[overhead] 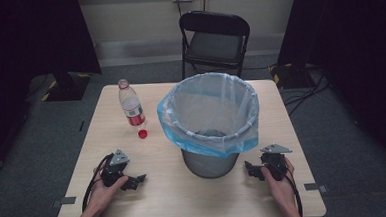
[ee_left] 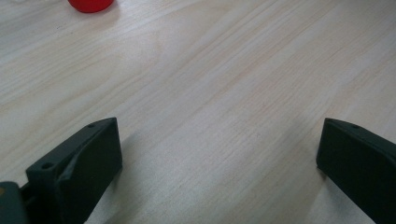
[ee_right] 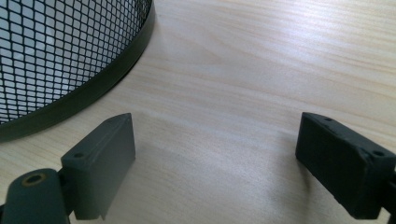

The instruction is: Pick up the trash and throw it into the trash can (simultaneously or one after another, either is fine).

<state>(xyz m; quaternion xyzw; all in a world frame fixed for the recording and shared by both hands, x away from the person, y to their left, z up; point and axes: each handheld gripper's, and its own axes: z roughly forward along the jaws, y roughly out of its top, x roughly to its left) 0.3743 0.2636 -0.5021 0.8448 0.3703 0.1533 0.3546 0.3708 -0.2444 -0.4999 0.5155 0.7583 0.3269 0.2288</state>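
**Near the front edge, both grippers rest with jaws apart**

At the near edge of the light wooden table [overhead: 111, 118], the person's two forearms come in from below, each hand wrapped around a black two-jaw gripper set low on the tabletop. The left gripper [overhead: 139, 180] sits toward the near left corner, its jaws aimed right, toward the table's middle; the left hand [overhead: 102, 189] holds it from behind, and a black cable loops off on its left side. In the left gripper view [ee_left: 219, 154] its two black jaws stand wide apart with bare wood between them. The right gripper [overhead: 250, 169] sits toward the near right corner, jaws aimed left toward the bin, held by the right hand [overhead: 277, 181], a grey three-cornered plate on top. In the right gripper view [ee_right: 215, 158] its jaws are likewise spread wide, with nothing between them.

Between the two grippers, at the table's middle, stands a round dark wire-mesh waste bin [overhead: 210, 162] lined with a translucent blue plastic bag [overhead: 209, 112] folded over its rim; the bin's mesh wall and dark base ring [ee_right: 56, 60] lie just beside the right gripper's left jaw.

Toward the far left corner lies a clear plastic bottle with a red-and-white label [overhead: 131, 107], uncapped, on its side. Its long axis runs from the far edge toward the near edge, slightly slanted, with the open neck pointing nearer. A small red bottle cap [overhead: 143, 133] lies just off the neck, also seen at the top of the left gripper view [ee_left: 91, 4].

Beyond the far edge stands a black folding chair [overhead: 215, 39] on grey floor.
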